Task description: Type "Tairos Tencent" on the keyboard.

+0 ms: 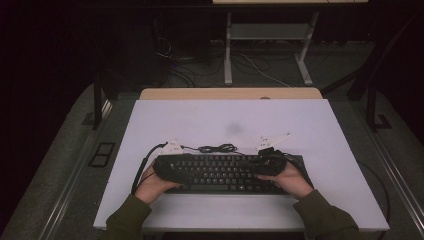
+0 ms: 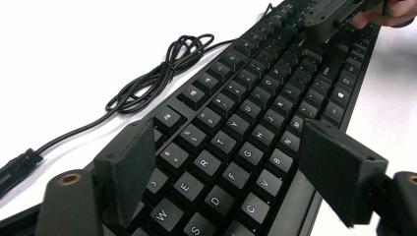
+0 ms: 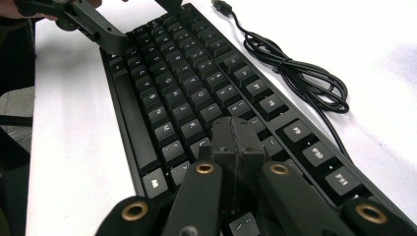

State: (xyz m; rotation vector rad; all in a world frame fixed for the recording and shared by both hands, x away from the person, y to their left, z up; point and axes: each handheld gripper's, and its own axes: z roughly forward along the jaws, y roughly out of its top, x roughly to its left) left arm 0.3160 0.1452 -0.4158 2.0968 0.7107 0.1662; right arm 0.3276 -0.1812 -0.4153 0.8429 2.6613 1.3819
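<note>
A black keyboard [image 1: 220,172] lies across the near middle of the white table, and its black cable [image 1: 217,148] is coiled just behind it. My left gripper [image 1: 186,167] sits over the keyboard's left end. In the left gripper view its jaws [image 2: 231,147] stand open above the letter keys [image 2: 246,118], with nothing between the pads. My right gripper [image 1: 261,165] is over the right end. In the right gripper view its pads [image 3: 236,129] are pressed together just above the keys [image 3: 187,88], holding nothing. Each gripper view shows the other gripper at the keyboard's far end [image 2: 329,14] [image 3: 98,27].
The cable's loops [image 3: 300,78] and its USB plug [image 3: 221,6] lie loose on the table behind the keyboard. A wooden table edge [image 1: 230,93] lies beyond the white top. Farther back on the dark floor are a desk frame [image 1: 270,45] and cables.
</note>
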